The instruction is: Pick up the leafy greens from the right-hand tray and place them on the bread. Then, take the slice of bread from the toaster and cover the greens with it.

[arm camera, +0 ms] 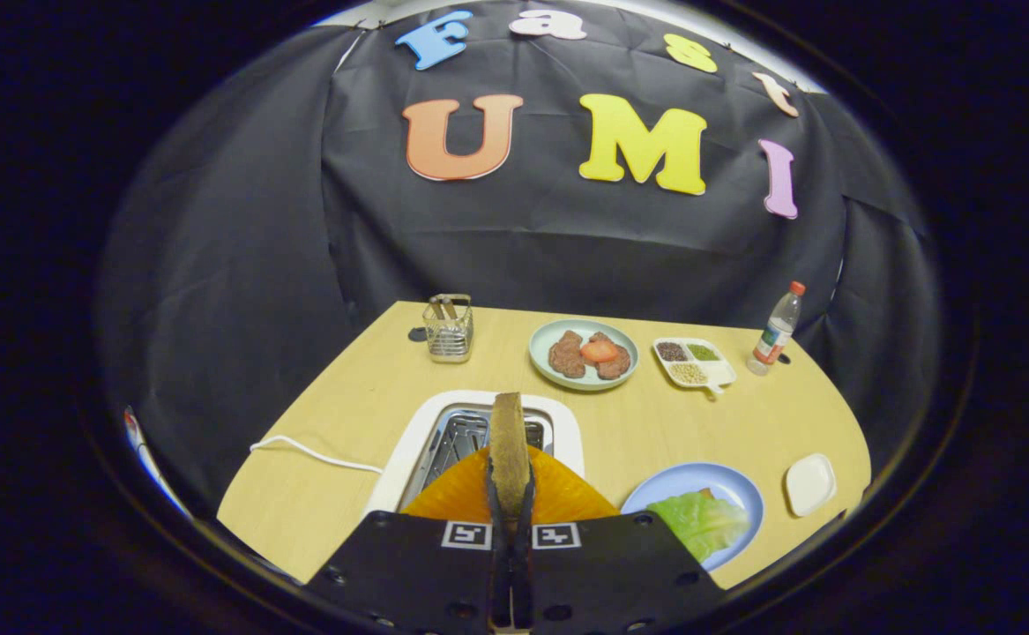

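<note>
Clamped nearly together, your jaws pinch a slice of bread [509,445] edge-on, and both fingers [498,494] of the gripper [510,503] press on its lower part. You see the slice as a thin brown strip standing upright between the fingers, its top reaching above them. It hangs over the white toaster [567,423], whose open metal slots show directly behind and below the slice. Whether the slice's bottom edge sits clear of the slot you cannot tell, since the fingers hide it.

Taking the toaster as your landmark: just to its right, close to your fingers, lies a blue plate [695,481] with the leafy greens [699,520] spread on it; the bread beneath the greens is mostly covered, with only a small reddish-brown edge peeking out at the top. Further right of the toaster, past the blue plate, sits a small white dish [809,483]. Beyond the toaster, on the far side of the wooden table [338,414], stands a wire holder [449,331] to the left, a pale green plate of meat pieces [583,354] straight ahead, a divided tray of seasonings [693,362] right of that, and a bottle with a red cap [777,331] at the far right corner. A white cord [311,451] trails from the toaster's left side across the table.
</note>
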Available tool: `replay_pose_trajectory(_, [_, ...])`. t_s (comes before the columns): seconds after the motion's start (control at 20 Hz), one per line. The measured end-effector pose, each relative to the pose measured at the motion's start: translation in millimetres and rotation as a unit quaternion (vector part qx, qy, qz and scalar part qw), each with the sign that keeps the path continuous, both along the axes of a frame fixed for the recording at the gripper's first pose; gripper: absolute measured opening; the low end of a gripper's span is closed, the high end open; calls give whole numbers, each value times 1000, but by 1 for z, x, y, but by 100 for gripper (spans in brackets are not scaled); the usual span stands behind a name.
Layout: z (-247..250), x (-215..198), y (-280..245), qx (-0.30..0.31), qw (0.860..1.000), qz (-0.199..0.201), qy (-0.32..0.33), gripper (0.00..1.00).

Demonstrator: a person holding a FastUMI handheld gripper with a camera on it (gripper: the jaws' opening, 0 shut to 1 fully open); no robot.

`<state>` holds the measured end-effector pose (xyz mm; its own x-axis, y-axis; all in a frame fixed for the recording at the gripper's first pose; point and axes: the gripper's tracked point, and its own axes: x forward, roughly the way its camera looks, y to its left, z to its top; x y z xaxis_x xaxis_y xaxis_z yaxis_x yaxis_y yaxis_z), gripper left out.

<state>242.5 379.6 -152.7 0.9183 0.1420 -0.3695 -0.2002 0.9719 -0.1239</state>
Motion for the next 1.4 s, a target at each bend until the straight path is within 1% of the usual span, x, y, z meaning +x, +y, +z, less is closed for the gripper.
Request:
replay_pose_trajectory(0.2, [46, -11, -6, 43, 999, 9, -26, 2])
replay_pose_trajectory(0.4, [100, -23, -21, 75, 995, 23, -66, 2])
replay_pose_trajectory(0.5, [125, -28, -41, 94, 992, 27, -82, 2])
replay_pose_trajectory(0.6, [142, -30, -69, 108, 990, 20, -92, 2])
replay_pose_trajectory(0.7, [145, -26, -102, 110, 989, 7, -98, 2])
replay_pose_trajectory(0.9, [114, -14, -153, 95, 992, -11, -88, 2])
replay_pose_trajectory(1.05, [73, -7, -177, 78, 995, -16, -68, 2])
replay_pose_trajectory(1.2, [21, 1, -184, 73, 997, -20, -28, 2])
replay_pose_trajectory(1.35, [-14, 5, -185, 82, 996, -25, -2, 2])
replay_pose_trajectory(1.4, [-24, 4, -185, 94, 995, -28, 9, 2])
